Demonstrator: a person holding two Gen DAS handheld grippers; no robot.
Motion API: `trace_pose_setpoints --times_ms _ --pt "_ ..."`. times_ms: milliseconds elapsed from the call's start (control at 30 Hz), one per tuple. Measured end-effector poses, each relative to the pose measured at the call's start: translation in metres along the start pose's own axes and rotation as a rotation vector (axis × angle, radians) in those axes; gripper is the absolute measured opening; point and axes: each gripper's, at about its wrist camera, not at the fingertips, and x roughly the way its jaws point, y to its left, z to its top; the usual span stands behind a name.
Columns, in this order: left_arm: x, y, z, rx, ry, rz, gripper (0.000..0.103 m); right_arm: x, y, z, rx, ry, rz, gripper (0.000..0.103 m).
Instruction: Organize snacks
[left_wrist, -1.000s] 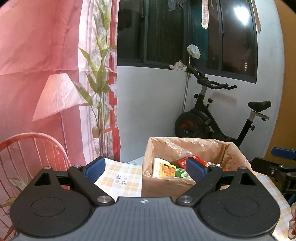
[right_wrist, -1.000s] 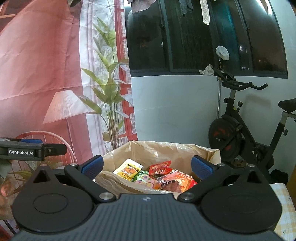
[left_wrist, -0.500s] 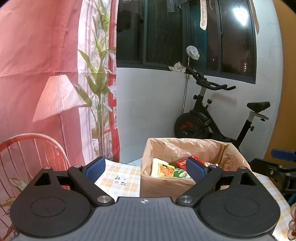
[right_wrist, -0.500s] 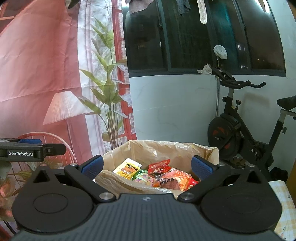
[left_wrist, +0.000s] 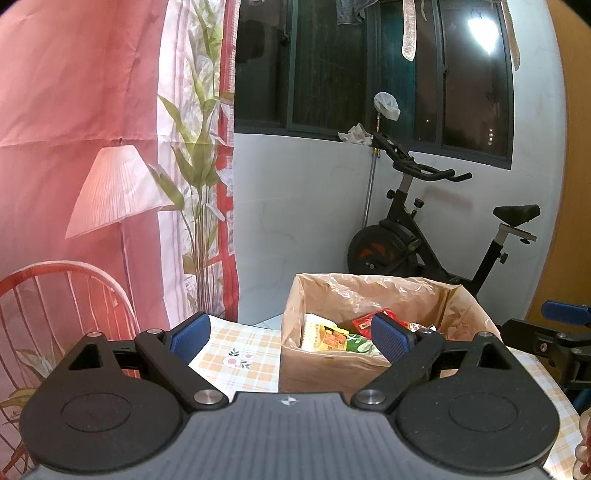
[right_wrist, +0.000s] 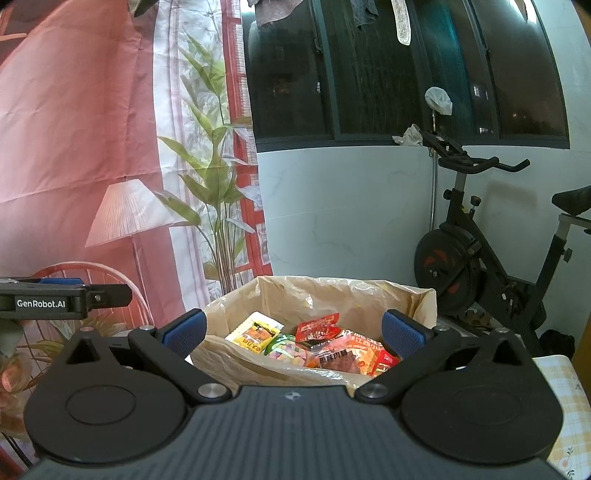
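Observation:
A brown cardboard box (left_wrist: 317, 373) lined with a plastic bag stands on the checked tablecloth; it also shows in the right wrist view (right_wrist: 236, 362). Several snack packets lie inside: a yellow one (right_wrist: 255, 334), a red one (right_wrist: 317, 326), a green one (right_wrist: 288, 349) and an orange-red one (right_wrist: 351, 356). My left gripper (left_wrist: 290, 334) is open and empty, held in front of the box's left side. My right gripper (right_wrist: 293, 330) is open and empty, held in front of the box. The right gripper shows at the right edge of the left view (left_wrist: 554, 332).
The table carries a yellow checked cloth (left_wrist: 236, 354) with flower prints. An exercise bike (left_wrist: 424, 236) stands behind the box by the white wall. A printed pink curtain (left_wrist: 92, 147) hangs at the left. The left gripper's body (right_wrist: 55, 299) shows at the left of the right view.
Both views have shifted slightly; the box sits a little lower and farther left in the frames. Both grippers stay open and empty.

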Motion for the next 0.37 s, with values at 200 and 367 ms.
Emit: trace_pose_setpoints --times_ms 200,367 --pt "0.0007 0.0011 -0.0007 0.001 -0.001 -0.002 0.095 0.0002 -0.0003 -0.0013 0.003 0.002 -0.001 0.103" --pt "0.0019 0.0019 -0.001 -0.001 -0.001 -0.002 0.095 0.0015 0.0007 -0.0035 0.007 0.004 -0.005 0.103"
